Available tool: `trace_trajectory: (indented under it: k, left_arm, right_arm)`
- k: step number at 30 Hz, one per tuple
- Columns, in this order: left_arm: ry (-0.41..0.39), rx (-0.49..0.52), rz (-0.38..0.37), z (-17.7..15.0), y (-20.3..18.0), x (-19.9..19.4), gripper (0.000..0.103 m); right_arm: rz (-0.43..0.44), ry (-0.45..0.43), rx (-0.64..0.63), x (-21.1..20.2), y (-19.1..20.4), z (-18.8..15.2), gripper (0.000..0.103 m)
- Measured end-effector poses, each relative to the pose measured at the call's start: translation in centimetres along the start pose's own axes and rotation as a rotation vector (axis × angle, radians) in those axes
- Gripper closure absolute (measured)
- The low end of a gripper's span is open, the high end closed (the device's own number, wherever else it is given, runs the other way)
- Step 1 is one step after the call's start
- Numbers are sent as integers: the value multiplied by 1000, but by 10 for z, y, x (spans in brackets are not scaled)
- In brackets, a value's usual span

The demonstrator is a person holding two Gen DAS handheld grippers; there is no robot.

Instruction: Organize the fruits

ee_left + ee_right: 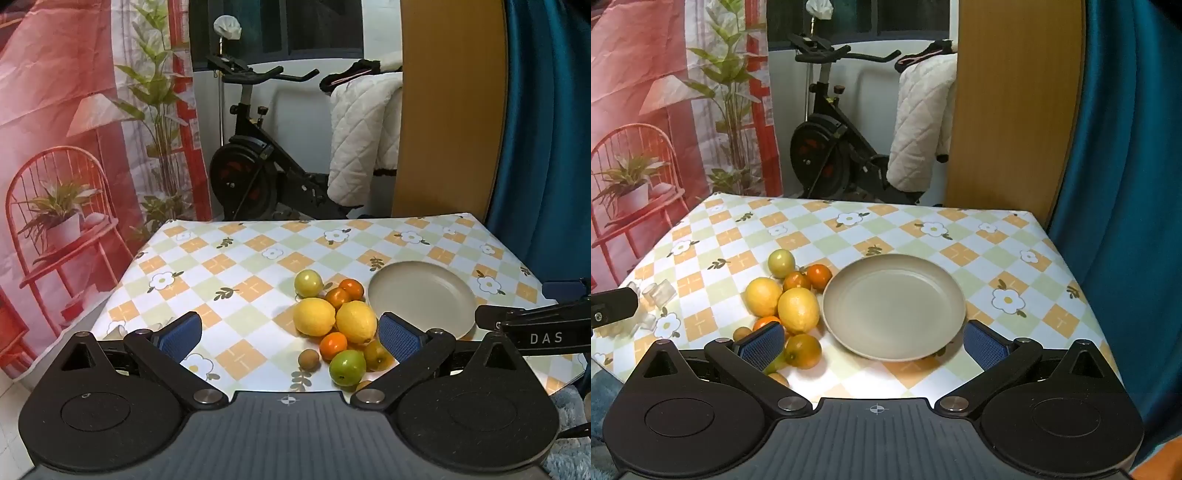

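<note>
A heap of fruit lies on the checked tablecloth: two lemons (334,317) (798,309), several small oranges (333,345) (819,276), a green fruit (347,367), a yellow-green one (308,283) (781,262) and a small brown one (308,359). An empty beige plate (421,297) (894,308) sits just right of the heap. My left gripper (290,338) hovers open in front of the fruit. My right gripper (873,345) hovers open in front of the plate, its left finger (761,345) covering part of the heap. Nothing is held.
The table (229,266) (997,280) ends at a far edge, with an exercise bike (251,162) and a quilted cover (364,136) behind it. A printed backdrop (74,147) hangs left, a blue curtain (1126,147) right. Small pale blocks (657,295) lie at the table's left edge.
</note>
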State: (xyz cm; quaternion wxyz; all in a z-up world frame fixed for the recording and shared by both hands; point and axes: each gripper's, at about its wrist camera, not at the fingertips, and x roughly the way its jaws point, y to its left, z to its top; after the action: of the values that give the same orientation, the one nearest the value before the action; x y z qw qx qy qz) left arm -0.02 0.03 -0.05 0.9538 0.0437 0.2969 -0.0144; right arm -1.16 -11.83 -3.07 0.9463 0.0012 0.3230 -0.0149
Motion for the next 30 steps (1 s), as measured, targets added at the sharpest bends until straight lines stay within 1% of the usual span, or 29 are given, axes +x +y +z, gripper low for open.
trace_trajectory:
  k: [3, 4, 5, 12, 30]
  left_arm:
    - [18, -6, -5, -1, 3, 2, 0]
    - [23, 5, 0, 5, 0, 1, 0]
    - [12, 3, 1, 4, 0, 0, 0]
    - [3, 11, 2, 0, -2, -1, 0]
    - [3, 17, -4, -1, -3, -2, 0]
  right_arm:
    - [3, 5, 5, 0, -1, 1, 0]
    - [2, 2, 4, 0, -1, 1, 0]
    - [1, 2, 4, 0, -1, 1, 0]
    - [-2, -1, 2, 1, -1, -1, 0]
    - [-6, -2, 12, 0, -6, -1, 0]
